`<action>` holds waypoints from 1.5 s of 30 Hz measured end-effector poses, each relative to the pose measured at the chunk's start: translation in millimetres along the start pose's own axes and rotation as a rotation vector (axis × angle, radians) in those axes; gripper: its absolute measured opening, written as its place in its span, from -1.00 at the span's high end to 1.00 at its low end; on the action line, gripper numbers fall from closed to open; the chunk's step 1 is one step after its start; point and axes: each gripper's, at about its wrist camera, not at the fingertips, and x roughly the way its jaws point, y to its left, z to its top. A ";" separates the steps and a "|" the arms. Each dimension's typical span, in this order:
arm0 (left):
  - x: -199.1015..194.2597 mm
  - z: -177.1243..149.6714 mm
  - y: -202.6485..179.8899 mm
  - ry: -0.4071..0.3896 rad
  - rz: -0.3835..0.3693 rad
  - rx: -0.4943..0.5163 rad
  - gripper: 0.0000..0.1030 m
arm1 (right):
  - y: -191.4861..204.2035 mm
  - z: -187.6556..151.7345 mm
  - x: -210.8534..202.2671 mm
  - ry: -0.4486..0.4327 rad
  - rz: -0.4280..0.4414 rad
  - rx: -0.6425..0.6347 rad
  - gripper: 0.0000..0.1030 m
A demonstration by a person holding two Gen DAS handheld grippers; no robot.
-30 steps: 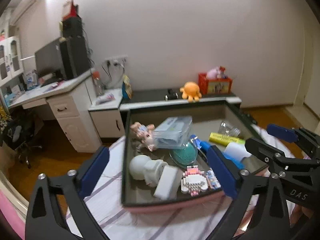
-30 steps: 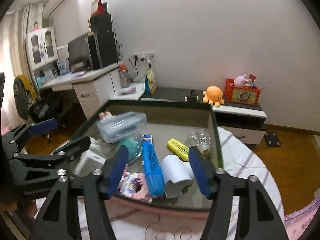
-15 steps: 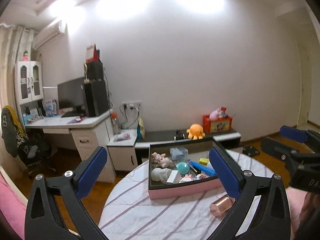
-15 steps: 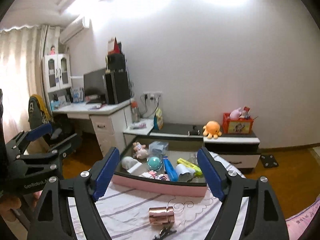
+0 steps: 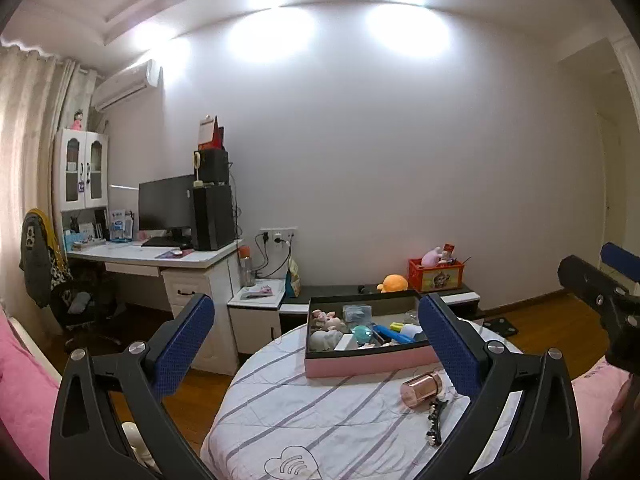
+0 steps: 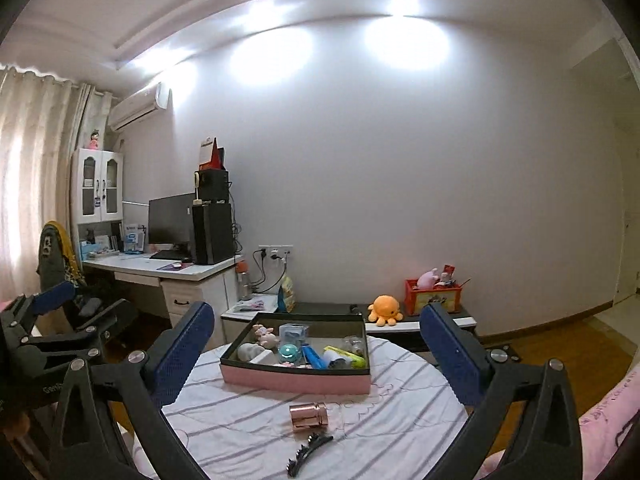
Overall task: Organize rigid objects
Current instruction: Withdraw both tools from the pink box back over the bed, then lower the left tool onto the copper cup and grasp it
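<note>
A: Largest first. Round worktop (image 6: 248, 420) under a white cloth with grey stripes. On its far half sits a shallow box (image 6: 296, 383), pink outside and dark at the rim.

B: Contents of the box?

A: Mixed small things: a pale figurine (image 6: 249, 350) at the left, a teal ball (image 6: 289, 352) mid-box, a blue tube (image 6: 313, 356) beside it, a yellow marker (image 6: 343, 354) toward the right. Smaller pieces are too cluttered to name.

B: Anything outside the box?

A: Two items on the cloth, nearer the cameras. A copper-coloured can (image 6: 309, 416) lies on its side just in front of the box, not touching it. A black hair clip (image 6: 309, 453) lies just beside the can, nearer still.

B: Left hand-held gripper (image 5: 316, 332)?

A: Spread wide, nothing between the blue pads. It points roughly level across the worktop toward the box.

B: Right hand-held gripper (image 6: 316, 336)?

A: Its jaws have just been opening and now stand spread wide, with nothing between them. It is held well back from the box, clear of the can and the clip. In its view the left one shows at the left edge.
</note>
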 end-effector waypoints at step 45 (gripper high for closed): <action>163.5 -99.8 -127.3 0.512 -0.147 0.059 -1.00 | -119.4 -74.0 79.3 0.255 -0.114 0.119 -1.00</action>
